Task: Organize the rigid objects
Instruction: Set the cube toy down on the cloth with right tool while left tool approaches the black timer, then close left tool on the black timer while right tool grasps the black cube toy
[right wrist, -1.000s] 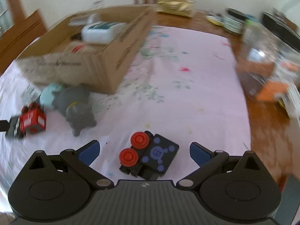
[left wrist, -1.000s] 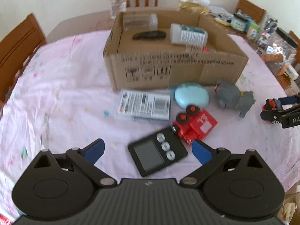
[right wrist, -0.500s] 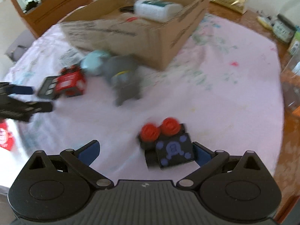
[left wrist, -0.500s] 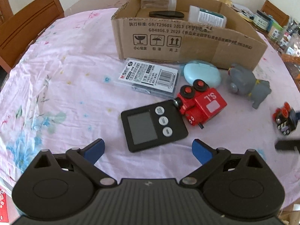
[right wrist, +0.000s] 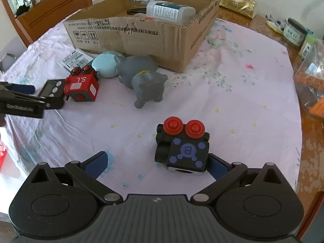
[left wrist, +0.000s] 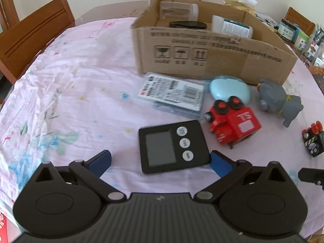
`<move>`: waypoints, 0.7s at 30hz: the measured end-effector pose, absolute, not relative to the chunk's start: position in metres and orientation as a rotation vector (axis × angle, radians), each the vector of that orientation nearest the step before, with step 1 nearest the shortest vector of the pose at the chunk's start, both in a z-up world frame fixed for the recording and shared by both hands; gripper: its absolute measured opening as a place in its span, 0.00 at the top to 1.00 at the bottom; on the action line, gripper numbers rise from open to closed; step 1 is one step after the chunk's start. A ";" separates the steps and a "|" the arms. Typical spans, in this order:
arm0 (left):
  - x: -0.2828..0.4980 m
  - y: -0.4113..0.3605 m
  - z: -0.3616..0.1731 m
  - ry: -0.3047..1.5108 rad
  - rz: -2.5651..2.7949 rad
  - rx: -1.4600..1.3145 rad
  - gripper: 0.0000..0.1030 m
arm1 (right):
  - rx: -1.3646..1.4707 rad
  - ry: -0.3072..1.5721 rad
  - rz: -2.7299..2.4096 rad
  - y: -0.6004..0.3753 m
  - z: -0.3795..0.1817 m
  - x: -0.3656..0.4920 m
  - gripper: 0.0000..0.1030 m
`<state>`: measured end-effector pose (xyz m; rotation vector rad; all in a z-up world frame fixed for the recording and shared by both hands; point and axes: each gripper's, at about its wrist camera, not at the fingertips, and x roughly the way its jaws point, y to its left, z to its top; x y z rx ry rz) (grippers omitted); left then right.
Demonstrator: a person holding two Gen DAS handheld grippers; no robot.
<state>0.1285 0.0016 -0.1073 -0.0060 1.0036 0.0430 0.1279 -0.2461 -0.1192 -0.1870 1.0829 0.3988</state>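
Observation:
My left gripper (left wrist: 160, 162) is open, its fingers on either side of a black digital timer (left wrist: 173, 145) lying flat on the pink cloth. My right gripper (right wrist: 158, 162) is open around a black toy train block (right wrist: 182, 147) with red wheels, which sits against the right finger. A red toy train block (left wrist: 232, 123), a light blue oval case (left wrist: 229, 90), a grey toy dog (left wrist: 279, 101) and a barcode packet (left wrist: 172, 94) lie before the cardboard box (left wrist: 212, 54). The box holds a white bottle (right wrist: 170, 12) and a black object.
Wooden chairs (left wrist: 34, 38) stand at the far left and behind the table. Jars and clutter (left wrist: 299, 34) crowd the right edge. A clear container (right wrist: 309, 77) and a gold packet (right wrist: 237, 4) lie to the right of the box.
My left gripper moved forward so the timer now lies between its fingers. My right gripper closed in on the black train block and swung its view a little left.

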 end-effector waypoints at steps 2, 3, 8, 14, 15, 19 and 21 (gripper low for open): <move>0.126 0.011 -0.107 1.001 0.054 -0.002 0.00 | -0.195 1.076 0.383 -0.245 -0.120 0.127 0.00; 0.125 0.015 -0.106 0.999 0.059 0.004 0.00 | -0.198 1.072 0.374 -0.244 -0.120 0.127 0.00; 0.126 0.017 -0.105 0.981 0.016 0.061 0.00 | -0.222 1.038 0.360 -0.240 -0.122 0.124 0.00; 0.130 0.011 -0.105 0.940 -0.067 0.081 0.11 | -0.205 0.978 0.351 -0.242 -0.124 0.118 0.00; 0.130 0.012 -0.104 0.940 -0.078 0.066 0.16 | -0.203 0.972 0.350 -0.242 -0.124 0.117 0.00; 0.130 0.011 -0.103 0.933 -0.104 0.055 0.23 | -0.196 0.958 0.343 -0.242 -0.125 0.116 0.00; 0.131 0.011 -0.103 0.930 -0.113 0.058 0.23 | -0.193 0.949 0.340 -0.242 -0.125 0.116 0.00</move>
